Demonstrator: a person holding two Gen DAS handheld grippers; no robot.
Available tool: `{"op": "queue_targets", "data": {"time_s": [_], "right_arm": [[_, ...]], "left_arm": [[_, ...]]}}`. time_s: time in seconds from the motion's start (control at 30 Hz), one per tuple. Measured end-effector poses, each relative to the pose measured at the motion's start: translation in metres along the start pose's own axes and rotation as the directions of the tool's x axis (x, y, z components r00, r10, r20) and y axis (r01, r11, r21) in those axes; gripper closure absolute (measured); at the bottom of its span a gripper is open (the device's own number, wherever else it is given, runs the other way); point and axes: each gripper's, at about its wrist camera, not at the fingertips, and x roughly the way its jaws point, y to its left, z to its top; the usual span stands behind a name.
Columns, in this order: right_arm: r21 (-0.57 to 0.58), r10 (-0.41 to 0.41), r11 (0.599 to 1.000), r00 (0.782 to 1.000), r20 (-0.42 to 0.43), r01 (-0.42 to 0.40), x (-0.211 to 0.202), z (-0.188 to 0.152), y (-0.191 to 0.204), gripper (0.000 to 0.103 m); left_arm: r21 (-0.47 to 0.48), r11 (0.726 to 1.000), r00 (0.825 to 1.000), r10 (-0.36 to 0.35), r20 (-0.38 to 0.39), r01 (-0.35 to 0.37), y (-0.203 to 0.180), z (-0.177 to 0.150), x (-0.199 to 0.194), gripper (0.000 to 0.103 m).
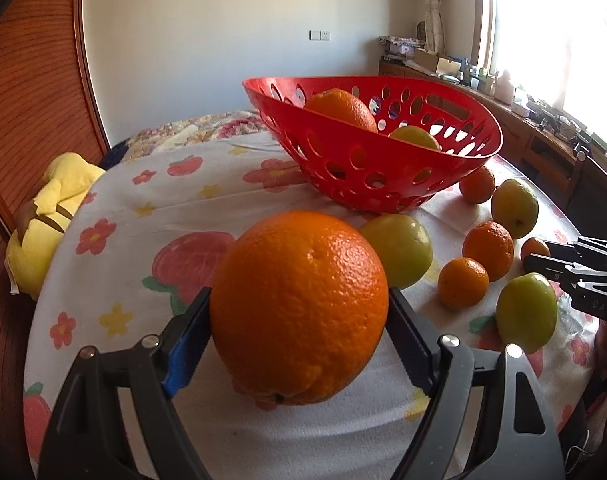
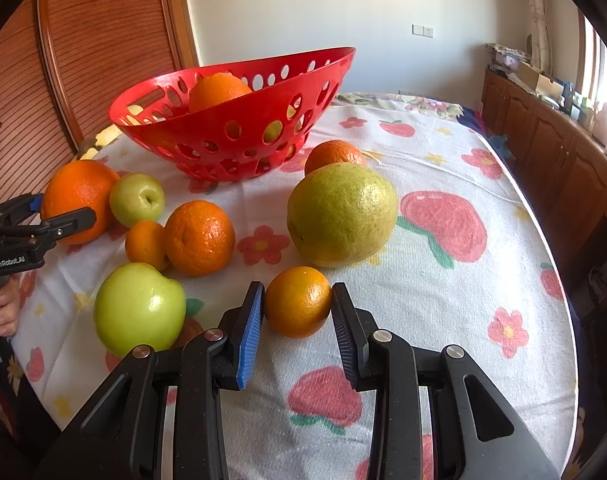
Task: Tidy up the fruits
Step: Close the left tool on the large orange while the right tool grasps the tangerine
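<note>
Straddling a large orange (image 1: 299,308), the left gripper (image 1: 299,344) is seen in the left wrist view with its jaws spread wide. The blue pad sits at the peel on one side; a thin gap shows at the other, so no firm pinch can be claimed. The orange rests on the flowered tablecloth (image 1: 143,208), near the red perforated basket (image 1: 383,160), which already holds an orange and a greenish fruit. Judged by its size, the orange will be heavy, firm and round with a pebbled, slightly waxy peel; a hold across its widest part is advised.

In the right wrist view, a small mandarin (image 2: 297,302) is pinched at its middle between the pads of the right gripper (image 2: 297,320), low on the cloth. It is judged light and softer-skinned, so gentle pressure should suffice. A large pear (image 2: 341,214) lies just behind.
</note>
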Motion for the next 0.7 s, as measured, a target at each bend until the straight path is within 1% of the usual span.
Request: {"op": "queue_targets", "data": {"time_s": [0.13, 0.37, 0.7], "right_arm": [[0.0, 0.0, 1.0, 1.0, 0.001, 0.0, 0.0, 0.0, 0.0, 0.07], [0.001, 0.001, 1.0, 1.0, 0.001, -0.001, 0.0, -0.001, -0.001, 0.07], [0.002, 0.002, 1.0, 1.0, 0.001, -0.002, -0.001, -0.001, -0.001, 0.07]], "left_arm": [[0.008, 1.0, 1.0, -0.003, -0.017, 0.003, -0.001, 0.002, 0.004, 0.02], [0.018, 1.0, 1.0, -0.009, -0.008, 0.009, 0.0, 0.0, 0.002, 0.023], [0.003, 0.999, 0.999, -0.039, -0.005, 0.039, 0.004, -0.008, -0.007, 0.023]]}}
